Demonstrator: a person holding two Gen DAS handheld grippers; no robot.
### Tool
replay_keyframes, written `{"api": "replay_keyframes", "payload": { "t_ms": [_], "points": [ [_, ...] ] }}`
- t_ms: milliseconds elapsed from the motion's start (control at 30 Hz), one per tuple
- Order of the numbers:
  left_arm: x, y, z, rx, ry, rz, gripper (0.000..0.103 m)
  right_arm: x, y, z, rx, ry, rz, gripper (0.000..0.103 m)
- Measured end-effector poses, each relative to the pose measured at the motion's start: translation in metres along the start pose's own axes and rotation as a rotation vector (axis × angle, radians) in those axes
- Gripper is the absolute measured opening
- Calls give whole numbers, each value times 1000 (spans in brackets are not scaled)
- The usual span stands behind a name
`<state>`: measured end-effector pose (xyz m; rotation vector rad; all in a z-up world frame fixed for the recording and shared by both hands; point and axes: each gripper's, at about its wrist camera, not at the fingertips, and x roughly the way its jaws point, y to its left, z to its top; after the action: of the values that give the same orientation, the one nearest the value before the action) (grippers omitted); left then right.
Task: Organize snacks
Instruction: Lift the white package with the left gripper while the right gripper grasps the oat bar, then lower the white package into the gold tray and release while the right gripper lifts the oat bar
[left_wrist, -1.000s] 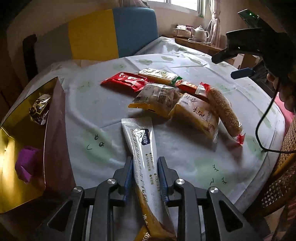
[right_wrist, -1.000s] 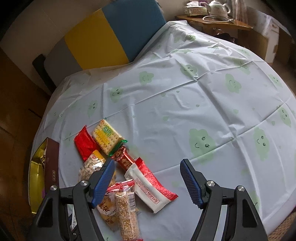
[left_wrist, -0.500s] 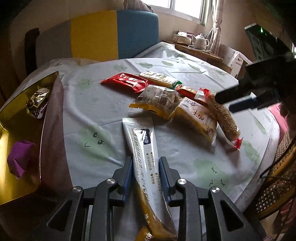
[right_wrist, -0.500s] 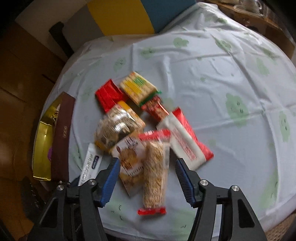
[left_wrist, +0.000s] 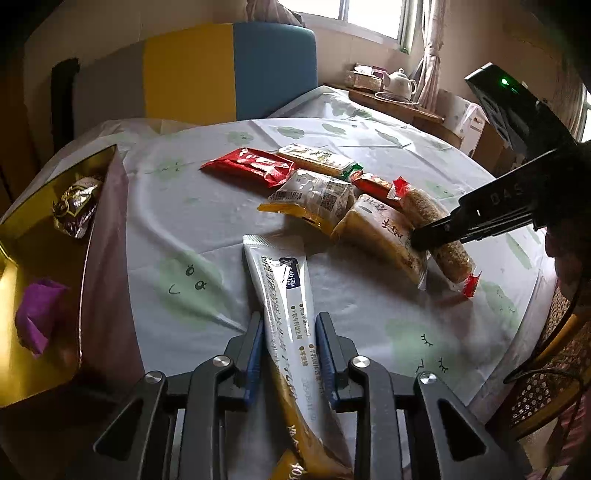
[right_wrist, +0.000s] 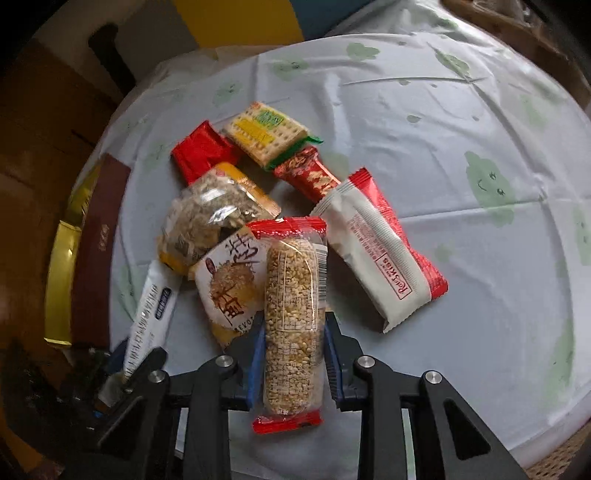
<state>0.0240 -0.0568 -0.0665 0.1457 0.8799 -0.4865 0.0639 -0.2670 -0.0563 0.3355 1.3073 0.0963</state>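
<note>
My left gripper (left_wrist: 288, 325) is shut on a long white-and-gold stick pack (left_wrist: 280, 280) that lies on the round table (left_wrist: 184, 206). In the right wrist view my right gripper (right_wrist: 293, 332) points steeply down, its jaws closing on a clear puffed-grain bar (right_wrist: 293, 295) with red ends; both blue pads touch the bar's sides. The left wrist view shows the right gripper (left_wrist: 421, 240) at the grain bar (left_wrist: 423, 206). The bar leans on a yellow snack pack (right_wrist: 229, 284). An open gold box (left_wrist: 37, 229) sits at the table's left edge.
Loose snacks lie together: a red pack (left_wrist: 247, 166), a cracker pack (left_wrist: 317, 158), a clear oat bag (left_wrist: 314, 195), a red-and-white pack (right_wrist: 376, 258). The box holds a foil sweet (left_wrist: 75, 206) and a purple wrapper (left_wrist: 37, 314). A yellow-and-blue chair (left_wrist: 229, 70) stands behind.
The right gripper came down over the snack pile and drew its jaws in around the grain bar. The left gripper kept its place on the stick pack.
</note>
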Motion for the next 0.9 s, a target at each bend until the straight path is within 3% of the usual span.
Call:
{"api": "replay_keyframes", "payload": {
  "t_ms": [100,267,400,500,600,767,900],
  "points": [
    [-3,2,2,-16,13,-20,24,-1,4,-4,-10,-3,-10,29],
    [-38,2,11,-16,-59,-93,24,1,3,-1,-15,2,-12,29],
    [-73,29,29,-150,-135,-144,24,1,4,-1,-25,0,-20,29],
    [-96,71,41,-308,-193,-94,24,4,7,0,-33,-1,-25,29],
    [-101,114,44,-437,-191,-18,24,3,8,-1,-45,-3,-31,29],
    [-76,154,38,-564,-98,43,25,4,9,-1,-49,1,-26,29],
    [-53,162,33,-604,-47,79,26,4,8,-1,-48,2,-23,29]
  ]
}}
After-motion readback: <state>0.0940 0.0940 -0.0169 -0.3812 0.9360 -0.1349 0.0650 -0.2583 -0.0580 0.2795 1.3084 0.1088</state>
